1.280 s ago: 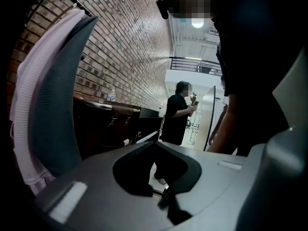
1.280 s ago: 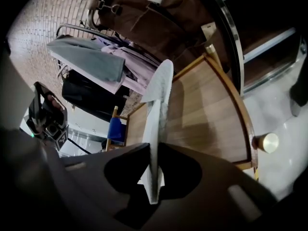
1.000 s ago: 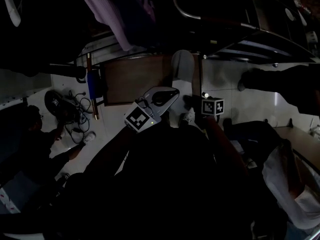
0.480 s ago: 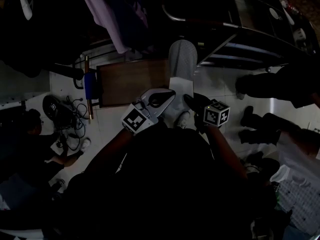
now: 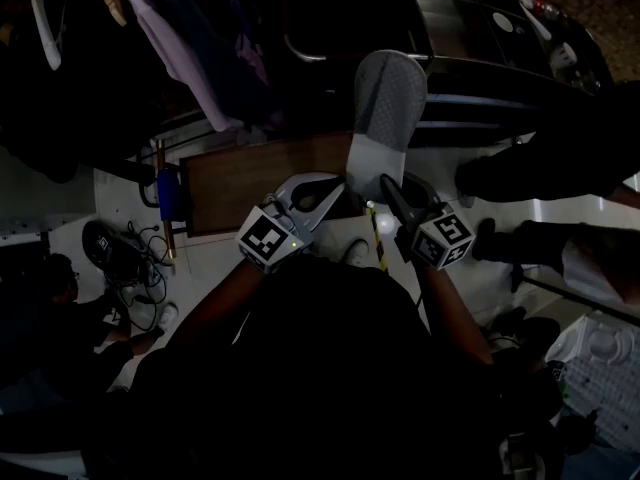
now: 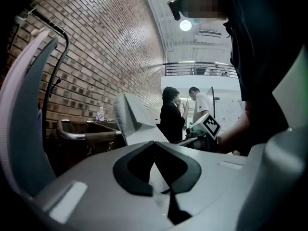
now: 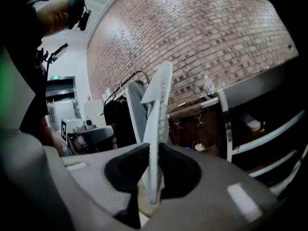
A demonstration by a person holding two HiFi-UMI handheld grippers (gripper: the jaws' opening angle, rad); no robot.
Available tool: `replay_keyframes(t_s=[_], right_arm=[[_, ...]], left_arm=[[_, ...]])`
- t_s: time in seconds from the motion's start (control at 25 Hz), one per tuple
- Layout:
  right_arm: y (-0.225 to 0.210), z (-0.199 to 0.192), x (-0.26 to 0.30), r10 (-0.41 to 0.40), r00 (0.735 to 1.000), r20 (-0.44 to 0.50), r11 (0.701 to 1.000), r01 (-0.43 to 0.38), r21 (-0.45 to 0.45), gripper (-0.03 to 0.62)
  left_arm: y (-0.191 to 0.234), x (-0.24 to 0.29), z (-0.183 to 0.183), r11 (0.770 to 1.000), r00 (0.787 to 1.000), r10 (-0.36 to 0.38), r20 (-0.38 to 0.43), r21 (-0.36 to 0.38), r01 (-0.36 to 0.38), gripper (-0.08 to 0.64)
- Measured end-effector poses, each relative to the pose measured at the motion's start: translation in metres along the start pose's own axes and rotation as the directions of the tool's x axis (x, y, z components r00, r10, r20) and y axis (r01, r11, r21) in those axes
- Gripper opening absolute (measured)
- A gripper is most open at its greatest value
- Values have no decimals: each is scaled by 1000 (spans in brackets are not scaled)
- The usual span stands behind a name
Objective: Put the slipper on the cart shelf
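My right gripper (image 5: 393,190) is clamped on the near end of the grey slipper (image 5: 386,108), its thin sole pinched edge-on between my pads. The slipper sticks out ahead of my jaws, in the air before the dark cart (image 5: 500,63). My left gripper (image 5: 322,190), just beside it, is closed on nothing

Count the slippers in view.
1. A grey slipper is clamped in the right gripper and held up in front of the person. The scene is dark, so others may be hidden.
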State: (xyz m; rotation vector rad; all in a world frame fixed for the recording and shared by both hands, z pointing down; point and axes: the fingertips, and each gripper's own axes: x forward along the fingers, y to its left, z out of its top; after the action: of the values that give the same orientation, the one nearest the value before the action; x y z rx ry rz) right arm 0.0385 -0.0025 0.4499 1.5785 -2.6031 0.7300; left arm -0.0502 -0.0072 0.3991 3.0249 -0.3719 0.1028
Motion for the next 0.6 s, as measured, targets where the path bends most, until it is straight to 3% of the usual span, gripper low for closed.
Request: replay_keyframes(t_s=[0.16,0.6], right_arm=[[0,34,-15,-46,996,77,990,56,-127,63],[18,90,-38,-71,969,238,948,140,-286,63]], left_arm=[[-5,13,16,1000,1000,-11,9,-1,11,2],[-11,32,36,1000,1000,-20,23,-16,21,0]])
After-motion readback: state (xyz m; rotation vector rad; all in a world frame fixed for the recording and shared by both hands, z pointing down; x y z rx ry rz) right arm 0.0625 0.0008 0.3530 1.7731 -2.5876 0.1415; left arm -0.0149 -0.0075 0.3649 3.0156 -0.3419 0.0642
